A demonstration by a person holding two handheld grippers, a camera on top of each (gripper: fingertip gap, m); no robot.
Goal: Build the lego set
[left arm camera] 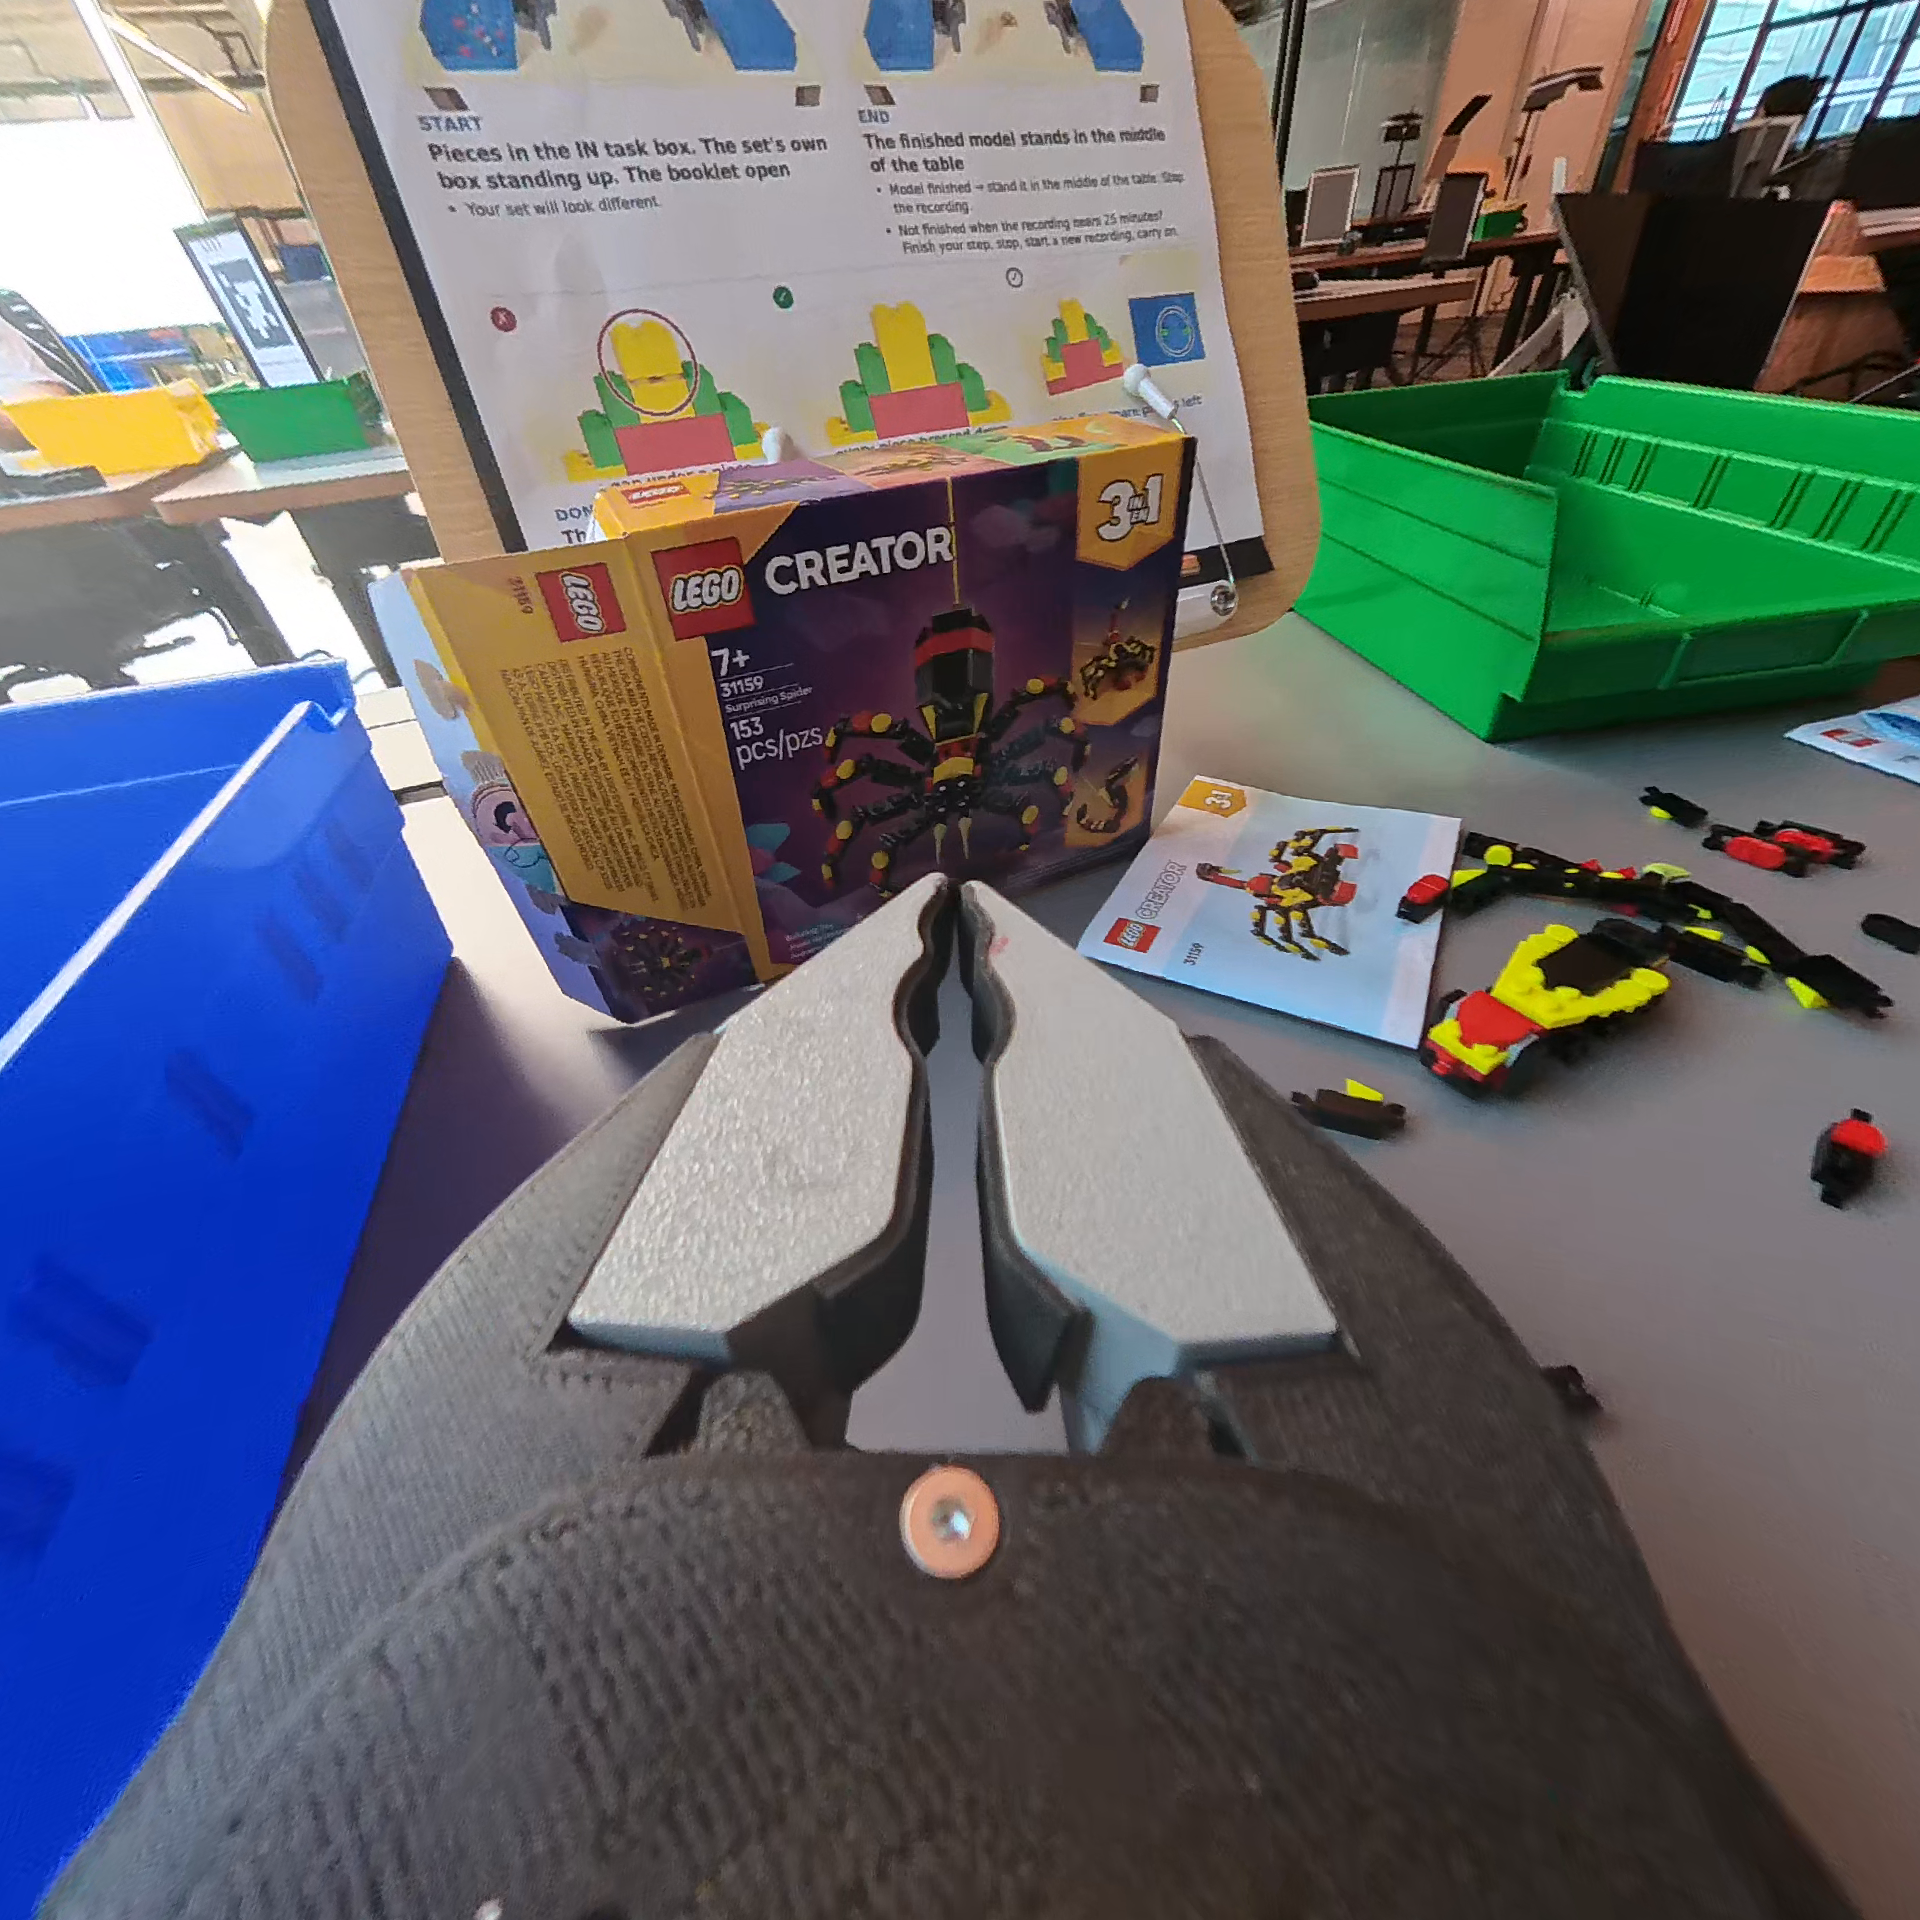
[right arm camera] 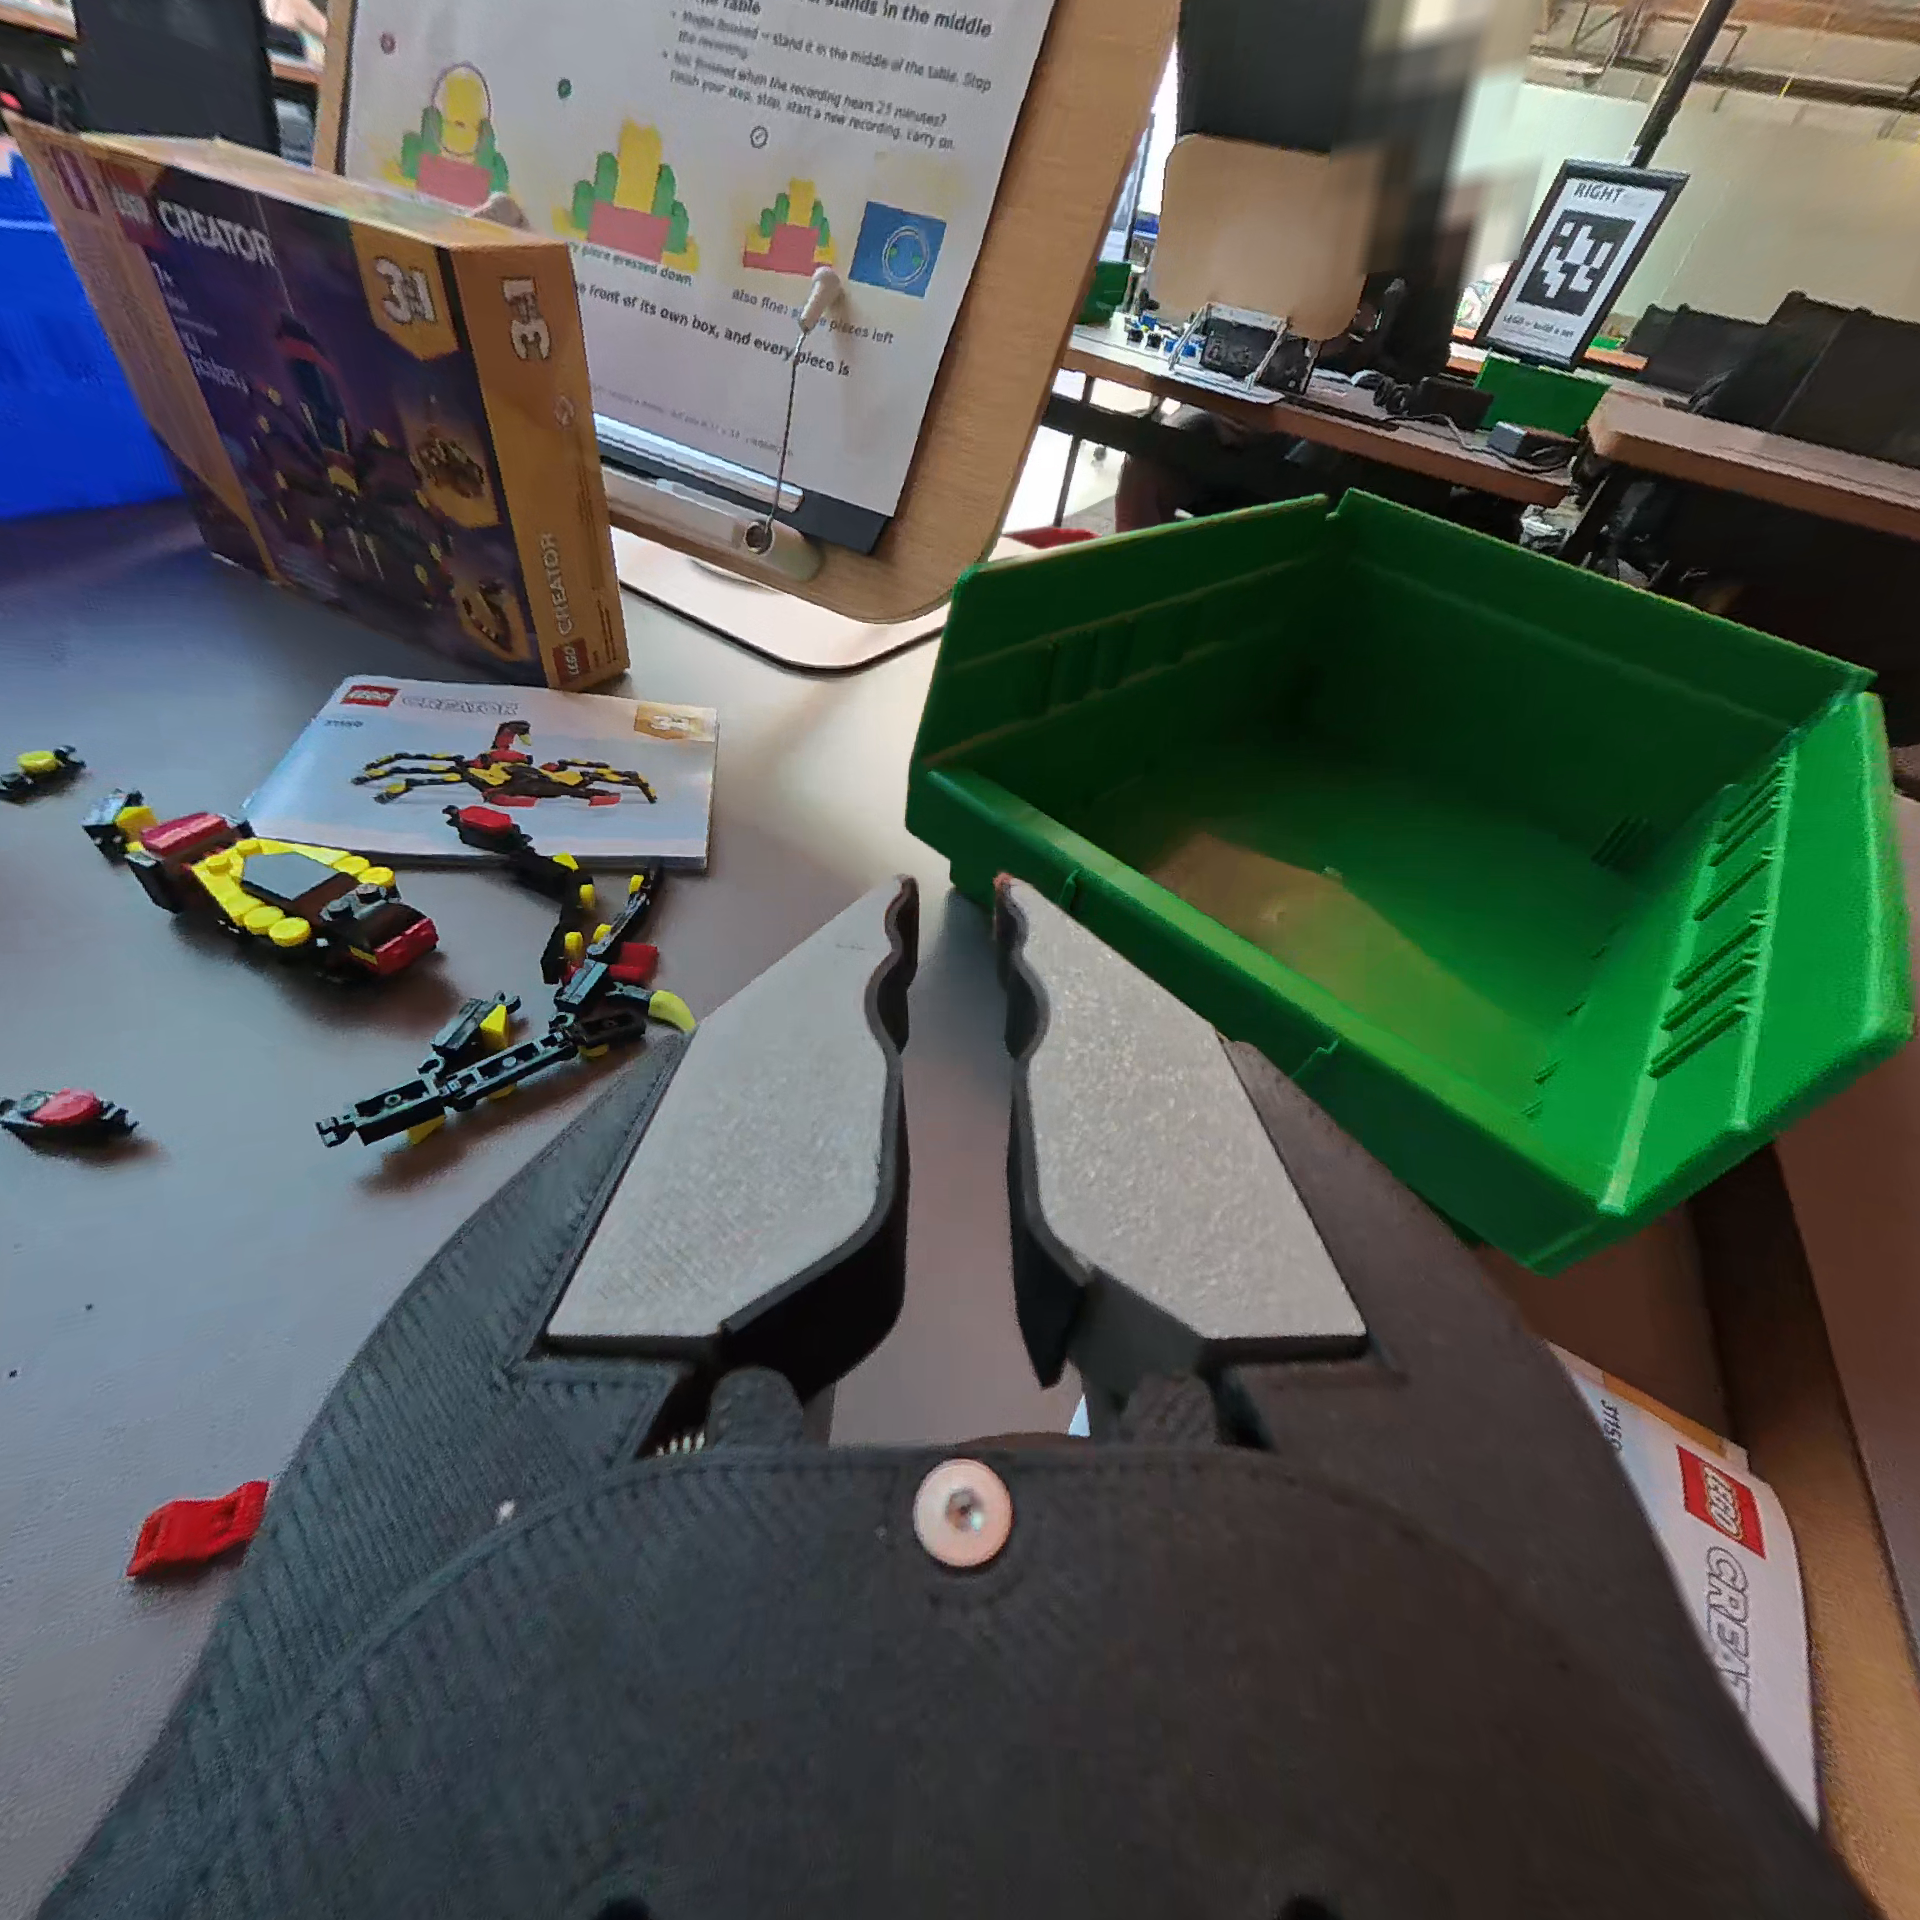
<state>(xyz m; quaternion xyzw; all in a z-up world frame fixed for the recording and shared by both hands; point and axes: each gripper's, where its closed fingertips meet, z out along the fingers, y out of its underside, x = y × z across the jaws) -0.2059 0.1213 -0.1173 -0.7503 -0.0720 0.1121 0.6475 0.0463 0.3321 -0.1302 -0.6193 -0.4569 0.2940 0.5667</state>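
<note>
Left wrist view: the left gripper has its jaws clenched tight, tip to tip, with nothing between them. It hangs above the grey table. Straight ahead, just past the tips, stands the toy box, upright. A blue bin is close on the left. The thin booklet lies flat, ahead and to the right. Farther right lies the half-built yellow and black model, with loose black pieces around it. The model's long side runs left to right, tipped up a bit to the right.

Right wrist view: the right gripper has its jaws released a little, with bare table showing between them. They hold nothing. The green bin sits just beside the tips, ahead and to the right. The half-built model is well off to the left. A black chain of pieces lies nearer, left of the jaws. A small red piece lies alone, low on the left.

The chain looks closer to the right gripper.
</note>
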